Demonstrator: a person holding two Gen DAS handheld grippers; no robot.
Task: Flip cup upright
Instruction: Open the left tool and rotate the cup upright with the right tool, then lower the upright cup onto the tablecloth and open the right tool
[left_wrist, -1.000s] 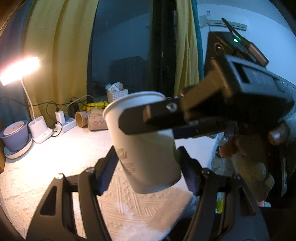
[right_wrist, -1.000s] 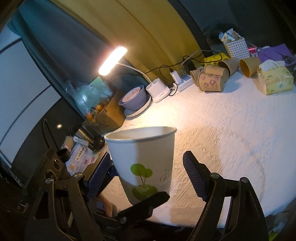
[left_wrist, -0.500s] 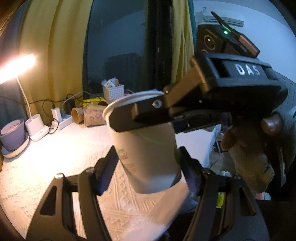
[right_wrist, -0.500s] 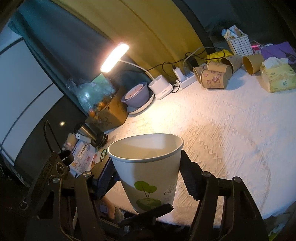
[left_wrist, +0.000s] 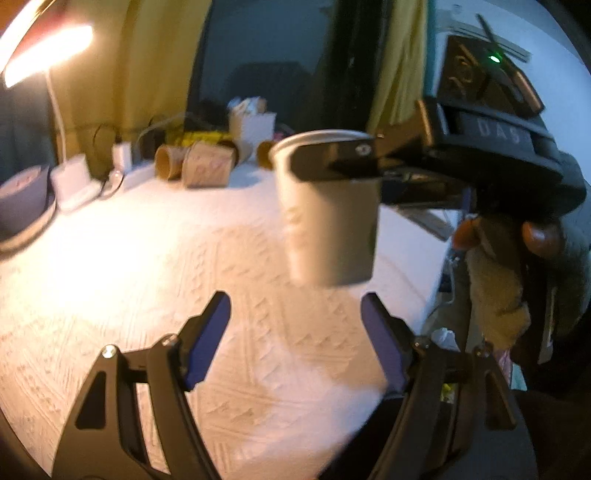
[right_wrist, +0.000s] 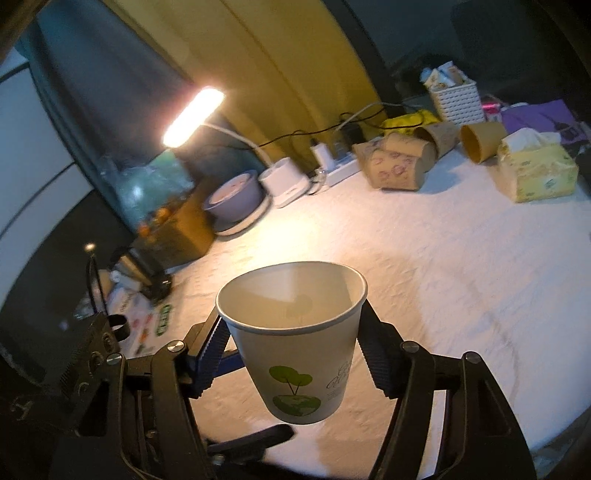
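Note:
A white paper cup (right_wrist: 295, 347) with a green tree print stands mouth up in the air above the white tablecloth (right_wrist: 443, 266). My right gripper (right_wrist: 291, 350) is shut on the cup just below its rim. The cup also shows in the left wrist view (left_wrist: 328, 210), held by the right gripper's black finger (left_wrist: 332, 158). My left gripper (left_wrist: 295, 343) is open and empty, below and in front of the cup, apart from it.
Several brown paper cups (right_wrist: 399, 162) lie at the table's back. A yellow tissue box (right_wrist: 535, 170), a white basket (right_wrist: 458, 99), a lit desk lamp (right_wrist: 192, 114), a purple bowl (right_wrist: 232, 195) and a power strip (right_wrist: 340, 170) stand nearby. The table edge is at right (left_wrist: 436, 258).
My left gripper has let go of the cup and drawn back from it, jaws open. My right gripper has shut on the cup and holds it alone.

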